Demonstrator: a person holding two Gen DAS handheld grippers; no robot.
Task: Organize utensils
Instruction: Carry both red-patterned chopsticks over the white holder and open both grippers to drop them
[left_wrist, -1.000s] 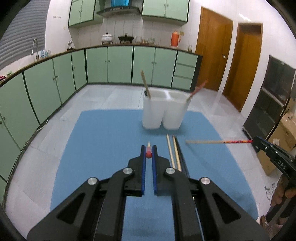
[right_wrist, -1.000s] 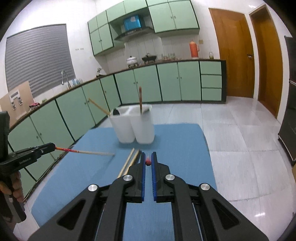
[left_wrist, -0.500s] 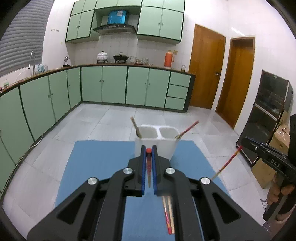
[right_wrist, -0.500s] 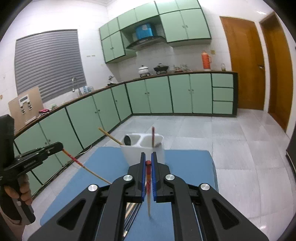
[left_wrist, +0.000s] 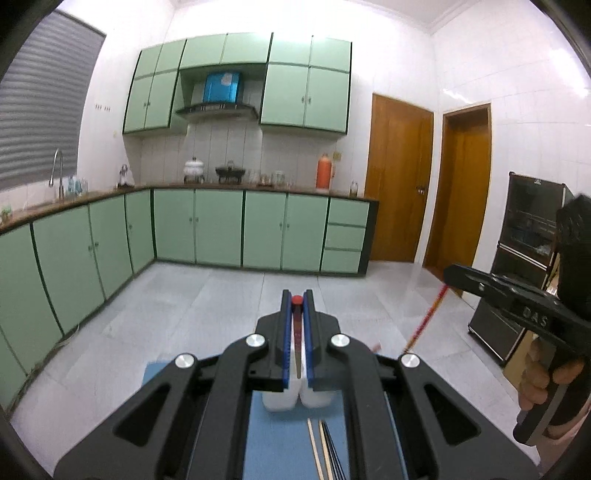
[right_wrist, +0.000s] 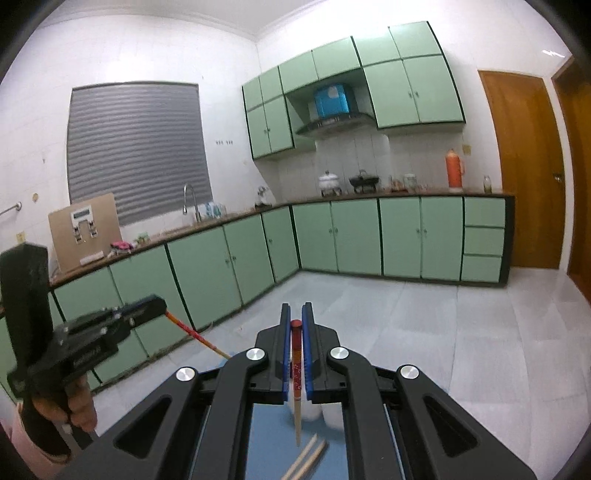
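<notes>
Left gripper (left_wrist: 296, 300) clamped on red-tipped chopstick (left_wrist: 296, 345), right gripper (right_wrist: 296, 314) likewise clamped on another (right_wrist: 296, 373), white holder (left_wrist: 280, 400) below, contents hidden

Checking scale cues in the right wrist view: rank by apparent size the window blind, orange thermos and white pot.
1. window blind
2. orange thermos
3. white pot, nearly the thermos's size; order unsure.

Your left gripper (left_wrist: 296, 301) holds one chopstick (left_wrist: 297, 345) between its jaws, hanging down; your right gripper (right_wrist: 296, 321) holds another (right_wrist: 296, 373) the same way. Below both, the holder (left_wrist: 280, 400) stands on the mat (left_wrist: 273, 443), with loose chopsticks (left_wrist: 325, 450) lying nearer you. Cabinets (left_wrist: 221, 229) line the wall behind.
</notes>
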